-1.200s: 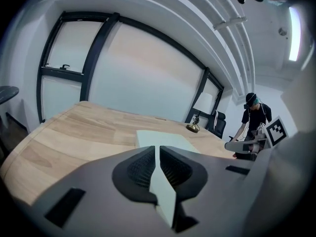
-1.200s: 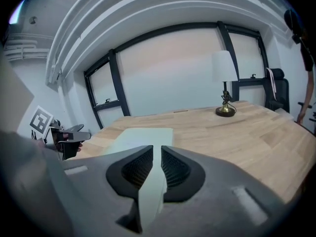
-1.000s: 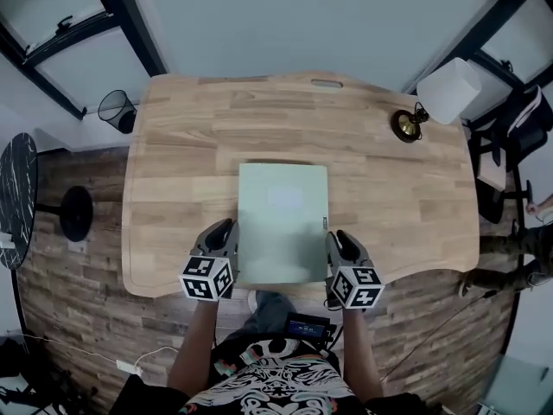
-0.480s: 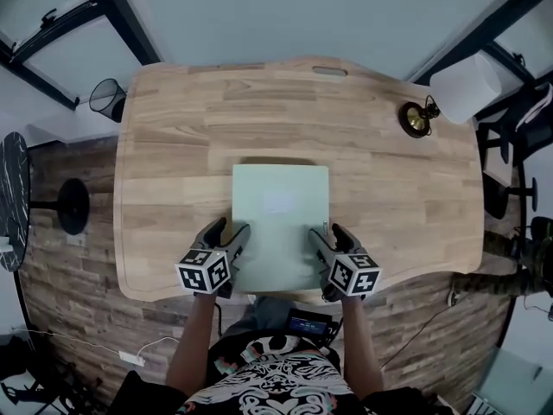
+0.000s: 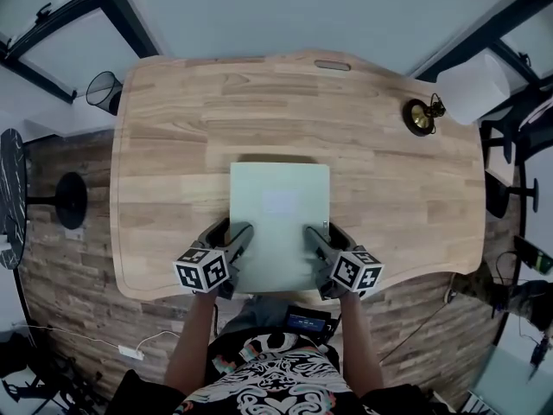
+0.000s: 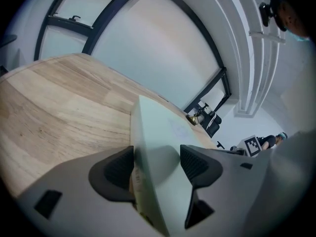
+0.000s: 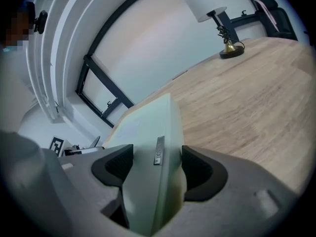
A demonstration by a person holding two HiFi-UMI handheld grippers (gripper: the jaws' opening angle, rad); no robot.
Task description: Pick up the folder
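A pale green folder (image 5: 279,223) lies flat on the wooden desk (image 5: 173,145), close to its front edge. My left gripper (image 5: 232,236) sits at the folder's near left corner and my right gripper (image 5: 326,233) at its near right corner. In the left gripper view the folder (image 6: 158,132) runs between the spread jaws of the left gripper (image 6: 157,164), which are opening. In the right gripper view the folder (image 7: 148,122), with a small metal tab (image 7: 158,150) on its edge, fills the gap of the right gripper (image 7: 157,167), whose jaws are also opening.
A brass-footed lamp (image 5: 421,115) with a white shade (image 5: 471,89) stands at the desk's far right corner. A wire bin (image 5: 104,89) and a round black stool (image 5: 69,201) are on the floor to the left. Dark chairs stand at the right.
Both grippers went from shut beside the folder to open, and sank inward and down so that the folder's near corners sit between their jaws.
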